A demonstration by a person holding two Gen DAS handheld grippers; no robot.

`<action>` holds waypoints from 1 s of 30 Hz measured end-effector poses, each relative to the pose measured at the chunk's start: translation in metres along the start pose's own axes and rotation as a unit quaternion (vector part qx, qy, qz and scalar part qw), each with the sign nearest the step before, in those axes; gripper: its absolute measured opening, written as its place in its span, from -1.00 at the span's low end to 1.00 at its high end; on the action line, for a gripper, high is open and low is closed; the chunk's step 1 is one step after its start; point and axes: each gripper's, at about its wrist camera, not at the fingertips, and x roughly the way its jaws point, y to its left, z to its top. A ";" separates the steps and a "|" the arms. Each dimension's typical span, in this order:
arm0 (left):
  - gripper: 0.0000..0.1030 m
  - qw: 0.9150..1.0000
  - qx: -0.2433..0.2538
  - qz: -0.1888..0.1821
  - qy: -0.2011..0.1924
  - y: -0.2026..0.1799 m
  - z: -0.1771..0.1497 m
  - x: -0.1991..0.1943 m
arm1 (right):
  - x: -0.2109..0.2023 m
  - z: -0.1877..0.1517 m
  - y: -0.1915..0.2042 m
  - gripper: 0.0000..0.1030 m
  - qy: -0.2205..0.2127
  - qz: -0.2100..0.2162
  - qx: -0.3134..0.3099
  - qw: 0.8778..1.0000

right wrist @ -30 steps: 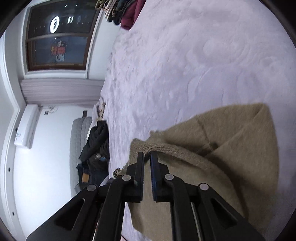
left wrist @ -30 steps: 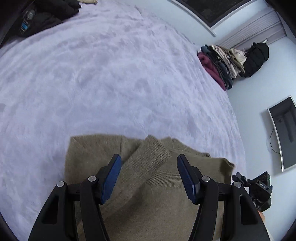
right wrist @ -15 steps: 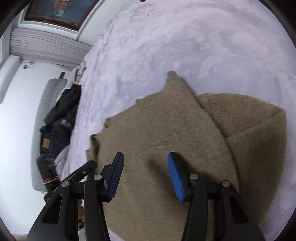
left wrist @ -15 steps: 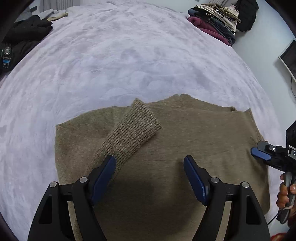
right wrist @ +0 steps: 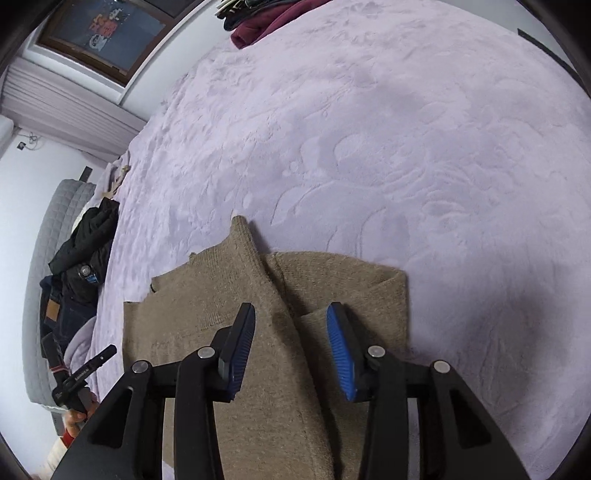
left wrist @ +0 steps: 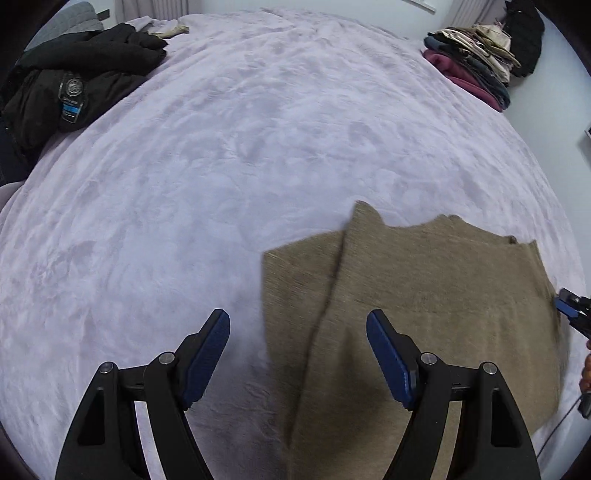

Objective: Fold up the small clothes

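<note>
An olive-brown knit sweater (left wrist: pixel 424 295) lies flat on the lilac bed cover (left wrist: pixel 258 147), with one side folded over along a long crease. My left gripper (left wrist: pixel 299 332) is open above the sweater's left edge, and nothing is pinched. In the right wrist view the same sweater (right wrist: pixel 229 288) lies under my right gripper (right wrist: pixel 291 332). Its jaws are closing, the blue pads stand apart over the folded ridge, and they grip nothing. The right gripper's tip (left wrist: pixel 569 306) shows at the sweater's right edge. The left gripper (right wrist: pixel 85 373) appears at the lower left, held by a hand.
A black jacket pile (left wrist: pixel 74 85) sits at the bed's far left. A stack of folded clothes (left wrist: pixel 476 70) and a black bag (left wrist: pixel 524 37) are at the far right corner. A window (right wrist: pixel 103 33) and a grey padded headboard (right wrist: pixel 48 258) border the bed.
The right gripper, shut on the sweater's edge a second ago, has let go and opened. The left gripper shifted left, from over the sleeve cuff to the sweater's left edge. Both cameras rolled.
</note>
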 end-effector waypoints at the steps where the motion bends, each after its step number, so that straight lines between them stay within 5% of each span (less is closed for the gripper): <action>1: 0.51 1.000 0.002 -0.007 0.004 -0.008 -0.005 -0.001 | 0.007 -0.002 0.002 -0.15 0.013 -0.003 -0.005 1.000; 2: 0.51 1.000 0.003 -0.012 0.005 -0.014 -0.010 -0.002 | 0.012 -0.005 0.005 -0.16 0.024 -0.004 -0.011 1.000; 4: 0.51 1.000 0.015 0.005 0.006 -0.021 -0.016 0.004 | 0.021 -0.009 0.008 -0.87 0.039 -0.022 -0.031 0.999; 5: 0.51 0.999 0.026 0.037 0.015 -0.022 -0.019 0.014 | 0.023 -0.011 0.008 -0.89 0.039 -0.042 -0.039 0.998; 7: 0.51 0.996 0.028 0.072 0.032 -0.011 -0.022 0.030 | 0.023 -0.013 -0.003 -0.88 0.037 -0.051 -0.022 0.998; 10: 0.51 0.998 -0.014 0.057 0.032 0.017 -0.026 0.026 | 0.013 -0.017 -0.015 -0.88 0.024 -0.036 0.010 0.999; 14: 0.51 0.998 -0.014 0.053 0.034 0.033 -0.041 -0.002 | -0.019 -0.039 -0.011 -0.50 0.012 -0.045 -0.021 0.999; 17: 0.51 0.998 -0.024 -0.025 0.055 0.035 -0.065 -0.022 | -0.041 -0.070 -0.012 -0.25 0.020 -0.012 -0.015 1.000; 20: 0.51 0.991 -0.032 -0.090 0.089 0.026 -0.099 -0.032 | -0.060 -0.110 -0.013 -0.23 0.031 -0.012 -0.017 0.999; 24: 0.47 0.984 -0.028 -0.123 0.122 0.005 -0.138 -0.028 | -0.072 -0.153 -0.027 -0.23 0.042 -0.031 0.003 0.999; 29: -0.46 0.982 -0.026 -0.131 0.136 -0.004 -0.149 -0.015 | -0.065 -0.155 -0.031 -0.30 0.052 -0.017 -0.004 0.998; 30: -0.50 0.980 -0.030 -0.138 0.139 -0.003 -0.145 -0.014 | -0.062 -0.153 -0.029 -0.80 0.062 -0.013 -0.005 0.998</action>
